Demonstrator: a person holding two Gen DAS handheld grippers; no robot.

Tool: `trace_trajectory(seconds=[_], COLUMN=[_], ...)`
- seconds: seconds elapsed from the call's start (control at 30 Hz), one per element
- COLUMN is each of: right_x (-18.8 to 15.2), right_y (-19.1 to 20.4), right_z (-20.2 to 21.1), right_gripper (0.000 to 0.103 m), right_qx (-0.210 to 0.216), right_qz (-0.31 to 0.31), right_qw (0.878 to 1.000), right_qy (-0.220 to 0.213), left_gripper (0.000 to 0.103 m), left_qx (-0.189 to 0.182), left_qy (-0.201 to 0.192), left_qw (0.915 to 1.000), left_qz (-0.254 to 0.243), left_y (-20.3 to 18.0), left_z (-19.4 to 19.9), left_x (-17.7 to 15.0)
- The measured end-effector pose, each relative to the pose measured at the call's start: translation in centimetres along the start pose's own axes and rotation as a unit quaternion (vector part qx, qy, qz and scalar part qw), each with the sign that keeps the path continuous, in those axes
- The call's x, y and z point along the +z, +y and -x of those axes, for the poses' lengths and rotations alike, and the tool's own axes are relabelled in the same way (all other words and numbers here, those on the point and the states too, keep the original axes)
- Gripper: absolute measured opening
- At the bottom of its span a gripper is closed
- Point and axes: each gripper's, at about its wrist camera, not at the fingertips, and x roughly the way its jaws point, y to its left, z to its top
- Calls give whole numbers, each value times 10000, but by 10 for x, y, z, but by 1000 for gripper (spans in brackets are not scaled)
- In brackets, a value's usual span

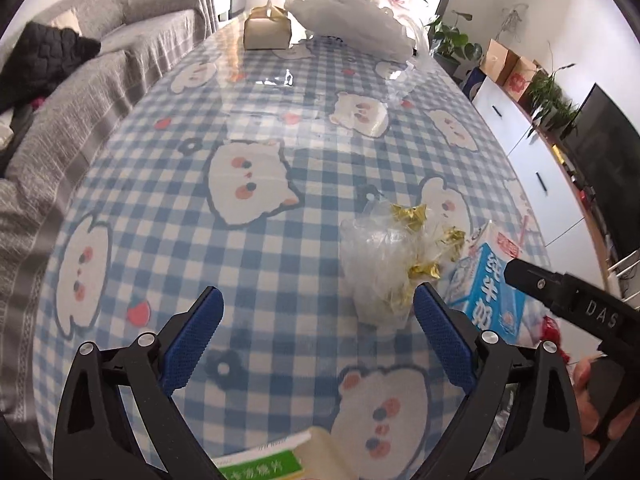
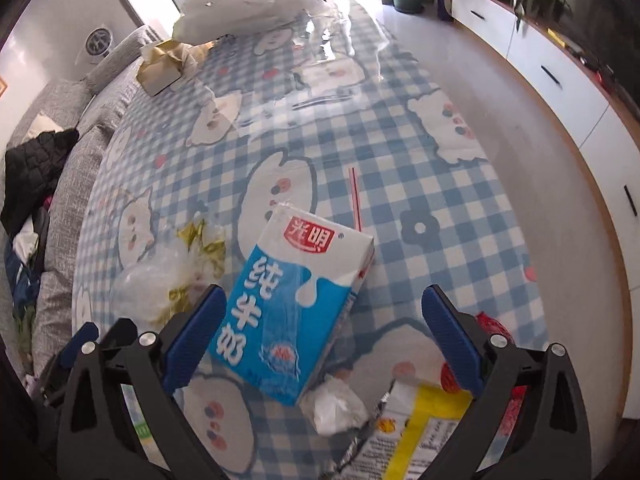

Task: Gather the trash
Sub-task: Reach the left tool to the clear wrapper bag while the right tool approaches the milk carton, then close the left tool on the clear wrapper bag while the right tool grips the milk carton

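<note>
I'm looking along a long table under a glossy blue-and-white check cloth printed with cartoon white animals, small flowers and strawberries; window light glares off its far half. A grey sofa runs along its left side with dark clothing heaped on it. On the right stands a low white cabinet carrying potted plants and a dark screen. At the far end sit a tan tissue box and a big white plastic bag.

My left tongs hang above the cloth with their blue pads wide apart and nothing between them. Just ahead of the right-hand pad lies a crumpled clear wrapper with gold foil twists. Beside it is the milk carton, blue and white, lying flat.

My right tongs are also spread wide, empty, over the near end of that carton. Its red badge reads 光明 and the large white characters read 纯牛奶, upside down from here. A red-and-white straw lies on the cloth just beyond it. Nearer me are a wad of white tissue, a yellow-and-white packet with print too small to read, and a red wrapper behind the right pad. The other tool's arm is marked "DAS", the rest cut off.
</note>
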Motion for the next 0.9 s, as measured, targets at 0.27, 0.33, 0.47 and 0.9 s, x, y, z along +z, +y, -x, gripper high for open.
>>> trace_trajectory(seconds=[0.27,0.33,0.47,0.9], right_x=[11,12,17,23], right_y=[1,3,3,4], right_z=[-12,-14,-20,-36], right_gripper=[94,94,94,93], right_qx=[-40,-61,-9,-39], right_qz=[-121,-100,-179,-271], right_qw=[9999,9999,9997,9990], right_qy=[5,34,137,365], left_gripper=[93,93,91,83], left_qx=[48,78,31,-55], left_qy=[57,52,29,74], left_qw=[9999,9998,9996,9988], left_qz=[-130,-182,-282,-476], left_y=[-14,-17,-24,-40], left_z=[-17,-19,-24,-42], left_x=[5,7,9,13])
